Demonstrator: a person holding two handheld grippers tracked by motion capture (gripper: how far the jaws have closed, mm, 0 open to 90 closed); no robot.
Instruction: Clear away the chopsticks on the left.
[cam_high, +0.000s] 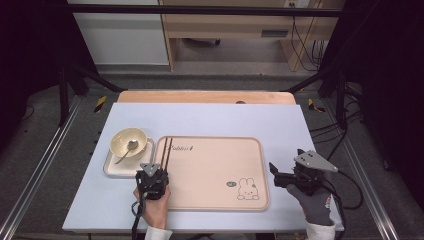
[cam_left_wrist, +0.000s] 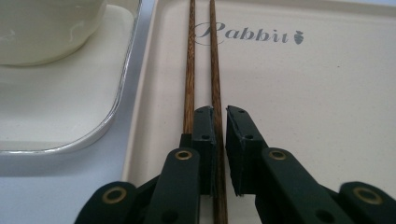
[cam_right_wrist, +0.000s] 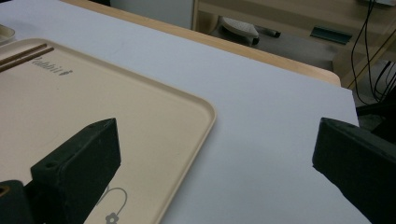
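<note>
Tongs (cam_left_wrist: 220, 122) astride slim dark-brown wooden chopsticks (cam_left_wrist: 215, 65)

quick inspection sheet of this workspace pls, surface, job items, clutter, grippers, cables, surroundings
surface: pale blue sheet over a wooden table; bare at the far side.
job's things: two brown chopsticks lie side by side at the left end of the beige rabbit tray.
clutter: cream bowl with a spoon in it, on a small white tray left of the big tray.
grippers: left gripper jaws nearly closed around one chopstick, the other chopstick just outside them; right gripper wide open, holding nothing, right of the tray.
cables: one trails from each gripper; more hang by the desk behind.
surroundings: black frame rails, grey floor, wooden desk behind.
</note>
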